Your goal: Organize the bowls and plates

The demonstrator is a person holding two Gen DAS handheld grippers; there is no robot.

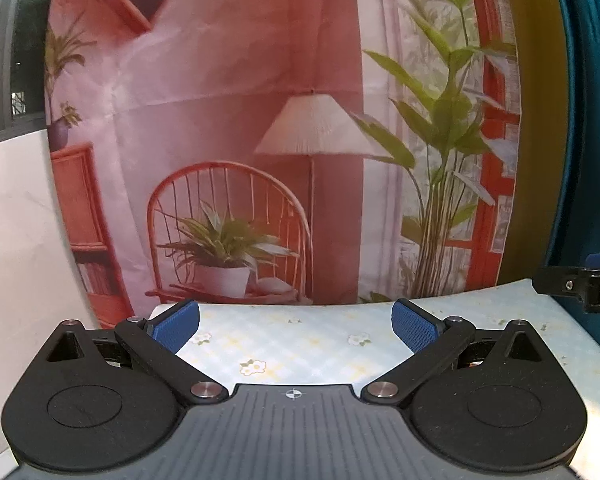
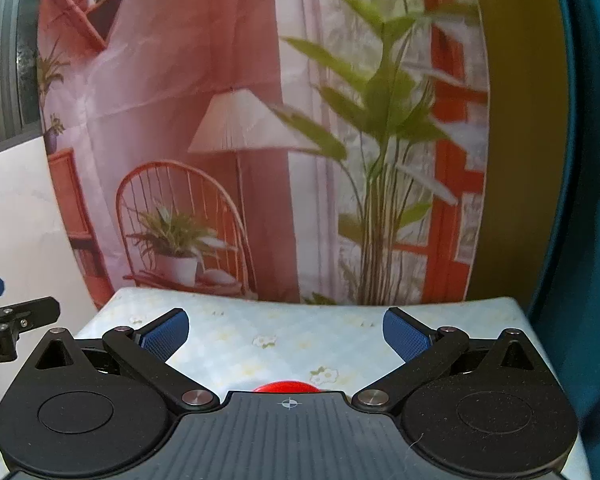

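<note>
1 red object point(image 2: 286, 387) mostly hidden behind right tool point(image 2: 286, 334).

Both wrist cameras sit low behind their own jaws and face forward, nearly level, across the surface point(image 1: 300, 344) toward the printed backdrop point(image 1: 236, 128) hanging close behind it. The left wrist view looks from the left portion; the right gripper point(image 1: 596, 286) enters at its right edge. The right wrist view looks from further right; the left gripper point(image 2: 4, 312) enters at its left edge. Both views share the floral surface, the backdrop's chair, lamp and plant, and the teal curtain point(image 2: 592, 200).
</note>
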